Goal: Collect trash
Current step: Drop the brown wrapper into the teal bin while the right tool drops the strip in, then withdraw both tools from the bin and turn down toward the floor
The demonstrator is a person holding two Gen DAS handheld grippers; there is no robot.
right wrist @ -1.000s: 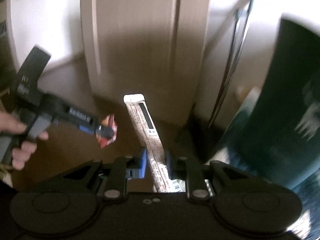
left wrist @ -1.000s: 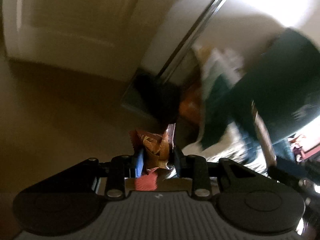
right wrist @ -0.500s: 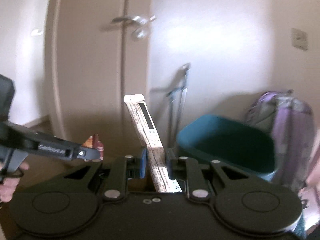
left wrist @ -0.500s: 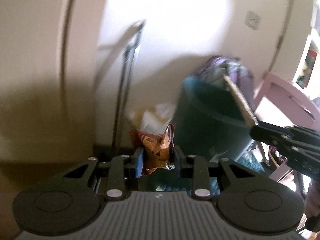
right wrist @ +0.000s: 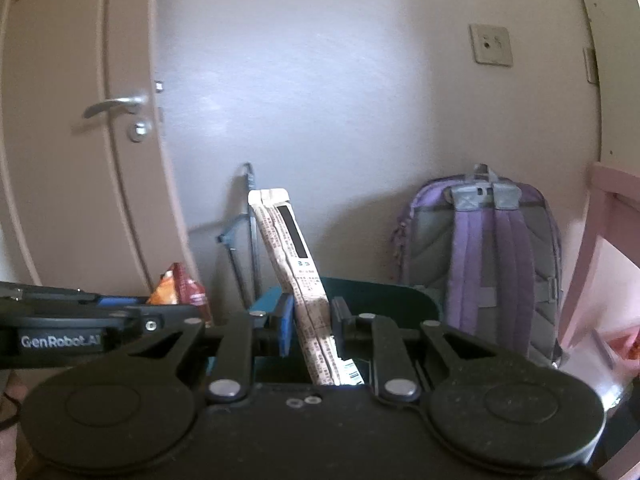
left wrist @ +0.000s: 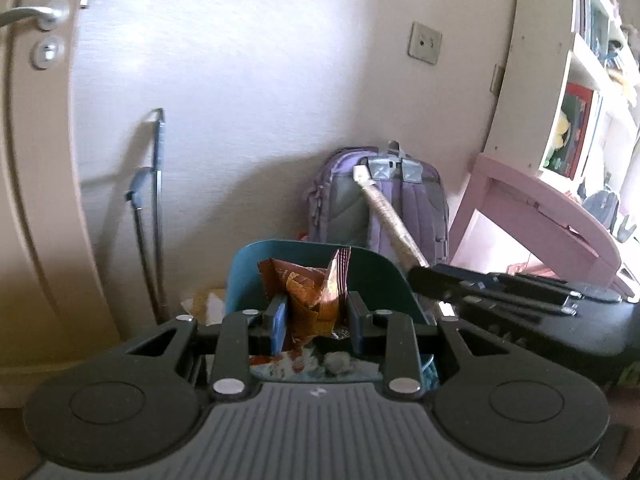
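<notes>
My left gripper (left wrist: 316,316) is shut on a crumpled orange-brown snack wrapper (left wrist: 312,292) and holds it over the open teal trash bin (left wrist: 248,268), which has trash inside. My right gripper (right wrist: 310,320) is shut on a long beige printed wrapper (right wrist: 292,264) that stands tilted up above the same bin (right wrist: 384,292). In the left wrist view the right gripper (left wrist: 420,274) and its wrapper (left wrist: 390,216) come in from the right. In the right wrist view the left gripper (right wrist: 176,312) with the snack wrapper (right wrist: 176,290) is at the left.
A purple backpack (left wrist: 400,208) leans on the wall behind the bin. A metal-framed tool (left wrist: 154,208) leans by the door (left wrist: 36,160). A pink desk (left wrist: 540,208) and white shelves (left wrist: 592,60) stand to the right. Paper scraps (left wrist: 204,300) lie left of the bin.
Both grippers have swung up from the floor and moved to the teal bin, each still holding its wrapper. The bin is now directly below the fingers.
</notes>
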